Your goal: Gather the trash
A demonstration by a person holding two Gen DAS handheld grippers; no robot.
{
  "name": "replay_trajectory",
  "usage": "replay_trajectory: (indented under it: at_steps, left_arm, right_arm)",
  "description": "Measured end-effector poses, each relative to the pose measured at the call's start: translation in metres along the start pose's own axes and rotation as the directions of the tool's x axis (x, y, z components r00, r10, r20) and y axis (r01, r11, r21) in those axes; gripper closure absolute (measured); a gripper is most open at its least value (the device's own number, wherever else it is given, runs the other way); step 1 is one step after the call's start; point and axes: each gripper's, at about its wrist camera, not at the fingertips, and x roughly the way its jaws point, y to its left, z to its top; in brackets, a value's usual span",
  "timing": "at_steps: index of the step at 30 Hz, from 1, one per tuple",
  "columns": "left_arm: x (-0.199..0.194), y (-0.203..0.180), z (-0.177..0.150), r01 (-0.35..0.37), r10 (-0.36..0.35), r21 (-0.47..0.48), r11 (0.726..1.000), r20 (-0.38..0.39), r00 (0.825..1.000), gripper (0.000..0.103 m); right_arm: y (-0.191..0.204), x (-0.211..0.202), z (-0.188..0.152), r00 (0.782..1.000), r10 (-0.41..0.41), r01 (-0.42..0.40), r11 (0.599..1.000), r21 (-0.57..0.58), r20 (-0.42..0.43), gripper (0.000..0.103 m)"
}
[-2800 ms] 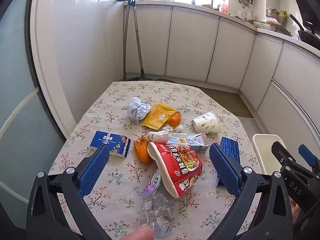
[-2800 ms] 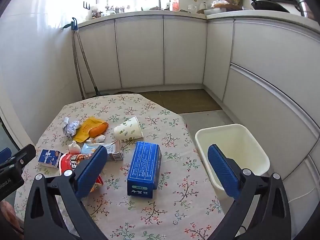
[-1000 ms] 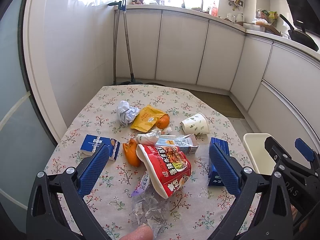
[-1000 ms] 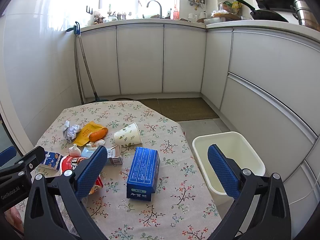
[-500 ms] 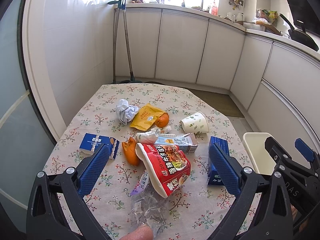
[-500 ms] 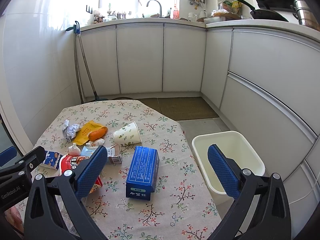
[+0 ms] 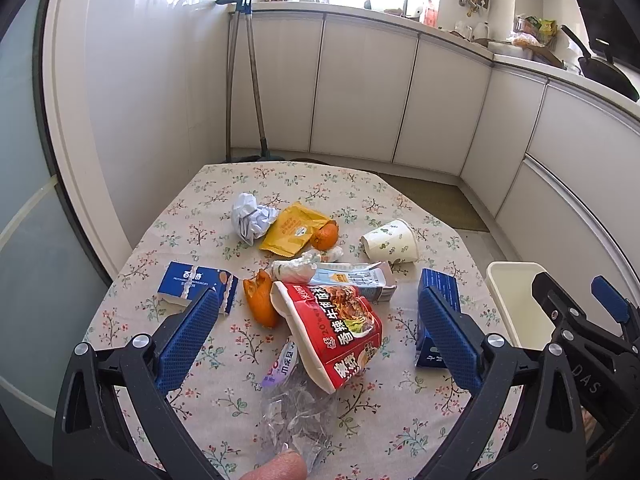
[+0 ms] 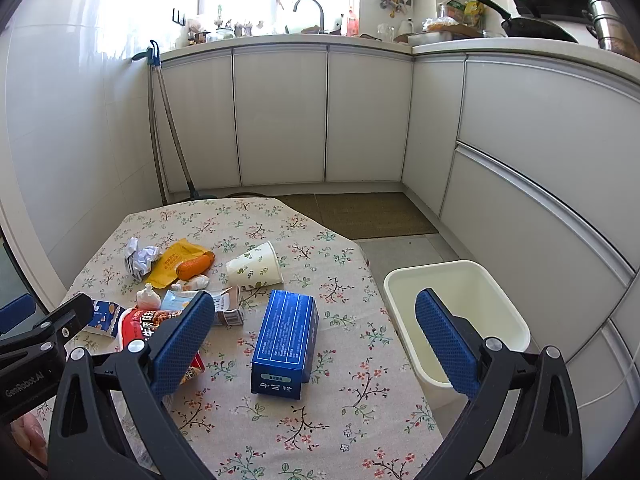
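The left tool [image 7: 318,330] hung wide open over the near part of the bench [image 7: 360,184], with nothing between its blue pads; the right tool [image 8: 316,344] was likewise spread wide and held nothing, poised over the bench's right near side

The trash lay scattered on the flowered cloth; a red instant-noodle cup [image 7: 334,328] lay on its side directly between the left tool's fingers, just beyond them, with a crumpled clear plastic wrapper [image 7: 298,412] nearer, low in the same gap; an orange peel [image 7: 260,300] lay touching the cup's left side, and a small blue-and-white biscuit box [image 7: 194,282] lay further left, just past the left pad; beyond the cup lay a flattened drink carton [image 7: 354,280] and a white tissue wad [image 7: 294,268]; further off were a yellow packet [image 7: 294,230] with an orange [image 7: 325,235] at its right edge, and a ball of crumpled white paper [image 7: 252,220] to its left; a paper cup [image 8: 254,268] lay on its side toward the far right

A dark blue box [image 8: 286,338] lay flat between the right tool's fingers, a little beyond them and nearer the left pad; to the right of the bench, on the floor, stood a cream plastic bin [image 8: 456,280], open at the top, partly behind the right pad

A fingertip [image 7: 276,466] showed at the bottom edge of the left wrist view
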Motion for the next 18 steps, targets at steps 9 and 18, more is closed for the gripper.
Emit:
replay_trajectory:
  at_steps: [9, 18]
  left_arm:
    - [0.003, 0.003, 0.002, 0.002, -0.002, -0.007, 1.000, -0.014, 1.000, 0.007]
    - [0.007, 0.011, 0.009, -0.006, 0.005, -0.037, 0.999, -0.043, 0.999, 0.007]
  right_arm:
    - [0.001, 0.002, -0.002, 1.000, -0.001, 0.001, 1.000, -0.005, -0.017, 0.005]
    - [0.003, 0.011, 0.004, 0.995, 0.023, -0.021, 1.000, 0.021, -0.099, 0.005]
